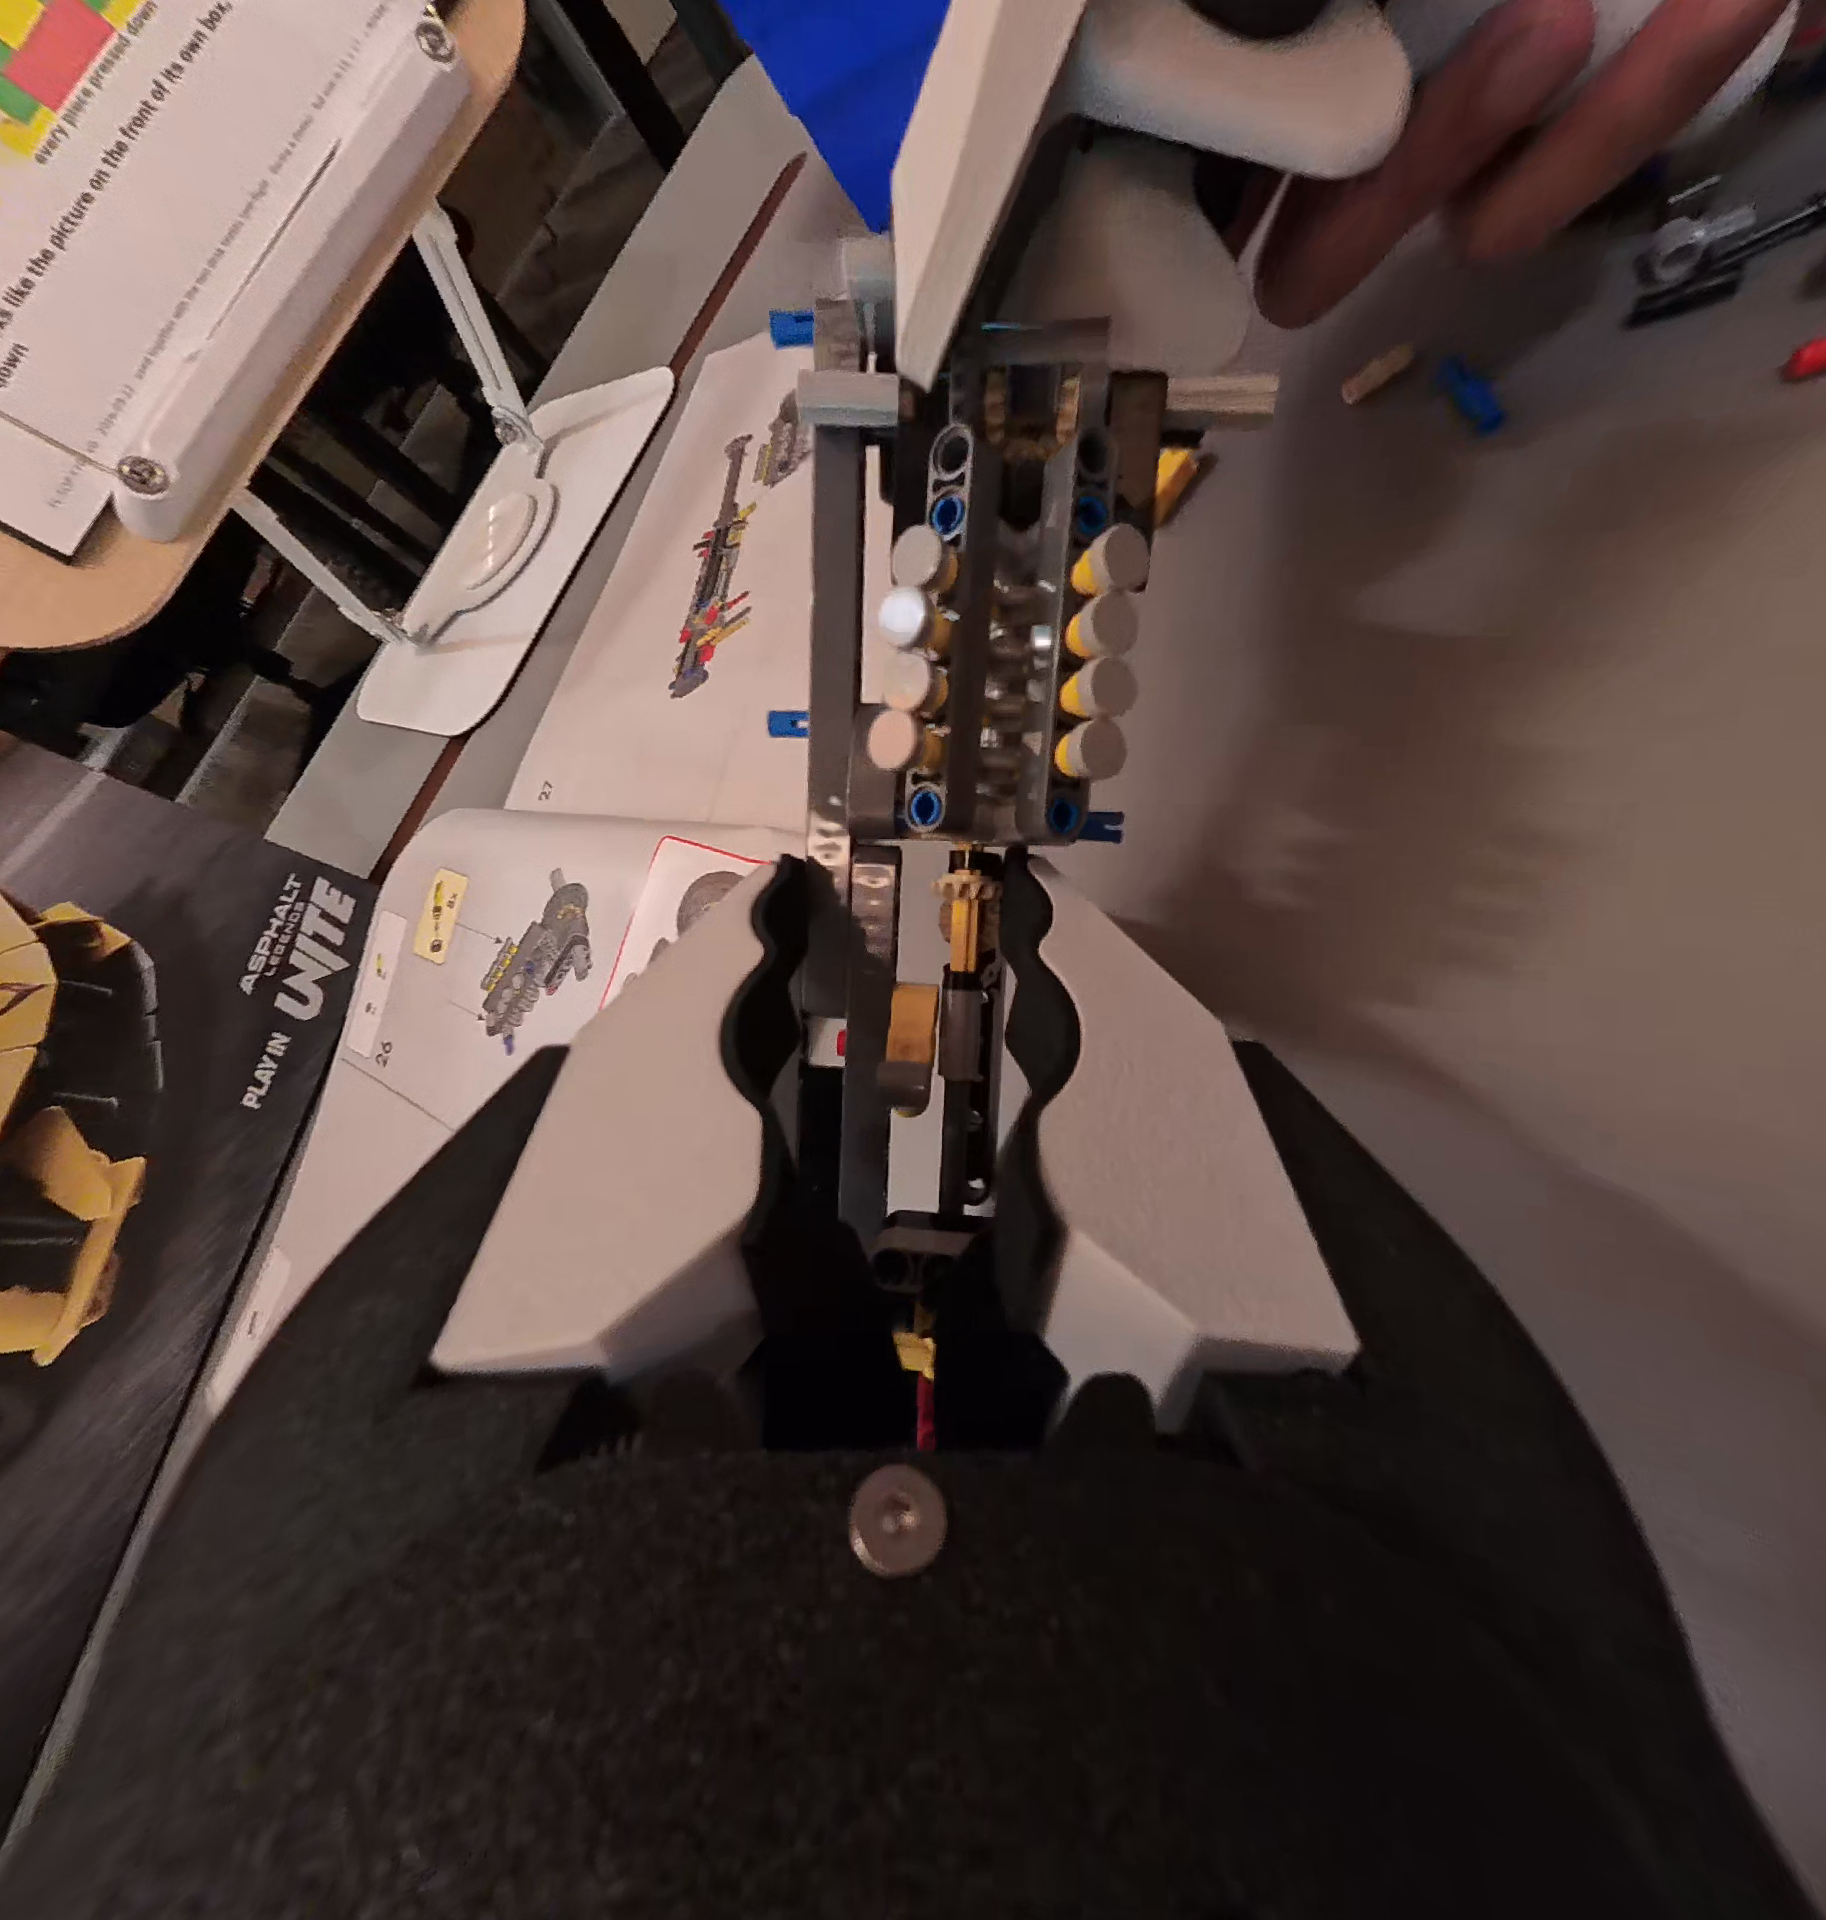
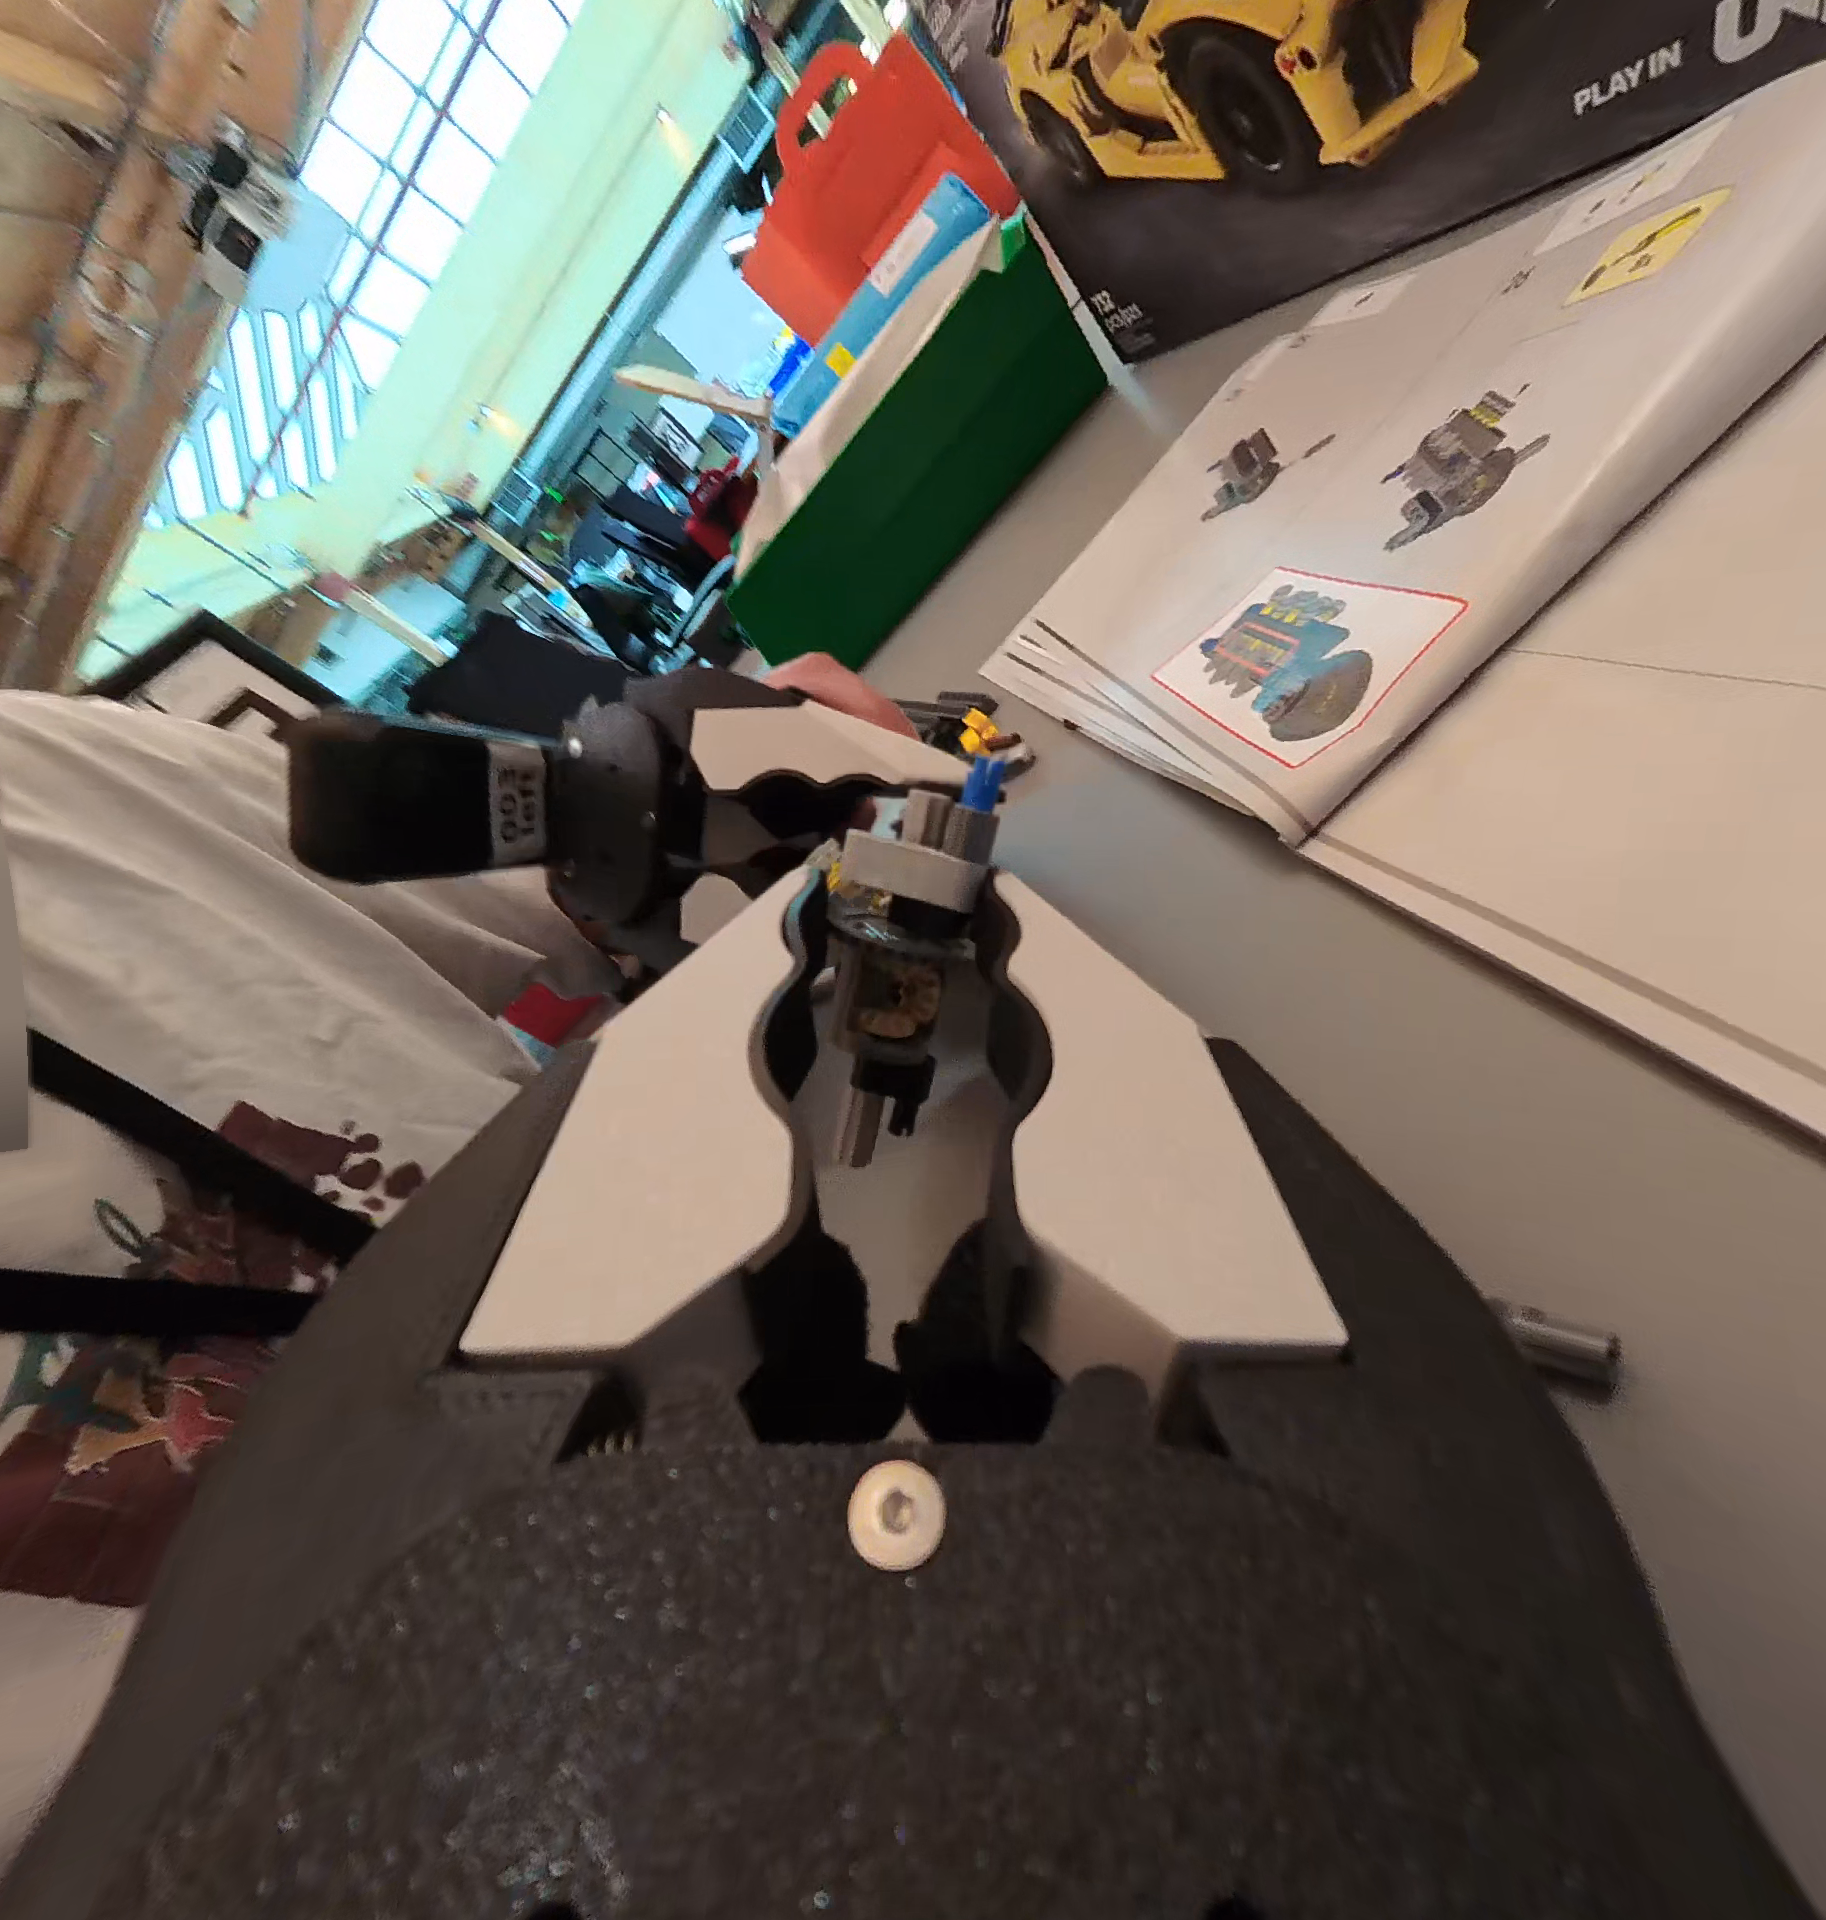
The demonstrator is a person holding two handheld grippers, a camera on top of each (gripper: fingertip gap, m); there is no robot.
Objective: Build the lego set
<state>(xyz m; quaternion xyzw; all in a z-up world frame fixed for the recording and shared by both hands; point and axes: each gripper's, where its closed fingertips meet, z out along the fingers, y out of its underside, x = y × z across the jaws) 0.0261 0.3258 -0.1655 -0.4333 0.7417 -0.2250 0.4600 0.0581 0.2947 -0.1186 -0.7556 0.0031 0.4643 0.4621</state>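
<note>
Gripping engine assembly (image 1: 976, 665) from both ends, lifted above bench (image 1: 1511, 935) beside instruction booklet (image 1: 618, 623), likely bracing for next part. Left gripper (image 1: 904, 914) narrow, clamped on near frame end. Right gripper (image 2: 893, 904) narrow, clamped on far end, opposing left; both roughly in line with assembly.

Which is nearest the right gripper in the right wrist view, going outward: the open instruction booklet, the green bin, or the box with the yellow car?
From the right gripper:
1. Open instruction booklet, on the table ahead and to the right.
2. Green bin, ahead at the table's far edge.
3. Box with the yellow car, farthest, behind the booklet's top.
</note>
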